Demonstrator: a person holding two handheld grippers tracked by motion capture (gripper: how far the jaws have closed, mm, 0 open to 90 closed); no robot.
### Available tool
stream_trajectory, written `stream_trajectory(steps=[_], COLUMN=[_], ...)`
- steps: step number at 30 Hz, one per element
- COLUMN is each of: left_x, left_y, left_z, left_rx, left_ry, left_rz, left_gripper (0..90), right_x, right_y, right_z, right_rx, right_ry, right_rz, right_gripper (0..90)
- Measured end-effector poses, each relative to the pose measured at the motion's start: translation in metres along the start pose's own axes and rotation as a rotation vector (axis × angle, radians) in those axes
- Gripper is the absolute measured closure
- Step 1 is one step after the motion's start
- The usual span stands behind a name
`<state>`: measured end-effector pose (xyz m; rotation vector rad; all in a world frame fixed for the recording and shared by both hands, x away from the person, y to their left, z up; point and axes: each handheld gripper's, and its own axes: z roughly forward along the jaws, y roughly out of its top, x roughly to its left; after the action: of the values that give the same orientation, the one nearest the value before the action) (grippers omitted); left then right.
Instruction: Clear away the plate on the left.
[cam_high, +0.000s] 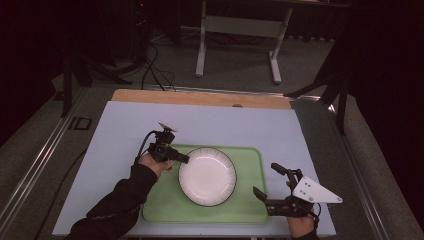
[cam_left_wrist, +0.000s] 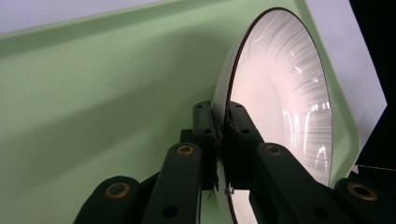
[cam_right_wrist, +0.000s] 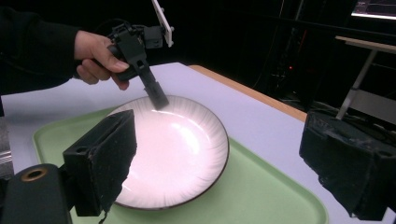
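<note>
A white plate (cam_high: 207, 176) with a dark rim lies on a green tray (cam_high: 250, 205). My left gripper (cam_high: 186, 159) reaches in from the left and is shut on the plate's near-left rim. The left gripper view shows its pads (cam_left_wrist: 221, 112) pinching the rim of the plate (cam_left_wrist: 280, 93) over the tray (cam_left_wrist: 93, 116). My right gripper (cam_high: 265, 178) hovers open by the tray's right edge, with nothing between its jaws. In the right gripper view, its wide-apart jaws (cam_right_wrist: 224, 163) frame the plate (cam_right_wrist: 177, 149) and the left gripper (cam_right_wrist: 159, 100) farther off.
The tray sits on a pale mat (cam_high: 125, 130) over a table with a wooden back edge (cam_high: 200, 97). Beyond the table are a grey floor, cables (cam_high: 155, 70) and a white desk frame (cam_high: 240, 30). Dark stands flank both sides.
</note>
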<state>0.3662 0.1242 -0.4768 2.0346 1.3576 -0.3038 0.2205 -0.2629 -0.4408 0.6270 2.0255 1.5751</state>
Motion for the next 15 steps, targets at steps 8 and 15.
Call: stream_trajectory(steps=[8,15], left_x=[0.0055,0.0098], left_y=[0.0001,-0.0005], left_z=[0.0063,0.0101], left_rx=[0.017,0.02], left_ry=[0.018,0.022], left_rz=[0.006,0.003], left_gripper=[85.5,85.6], right_x=[-0.001,-0.0008], right_y=[-0.0005,-0.0008], right_z=[0.0,0.0008], right_rx=[0.003,0.01], right_ry=[-0.003,-0.004], right_rz=[0.001,0.003], right_gripper=[10.9,10.9])
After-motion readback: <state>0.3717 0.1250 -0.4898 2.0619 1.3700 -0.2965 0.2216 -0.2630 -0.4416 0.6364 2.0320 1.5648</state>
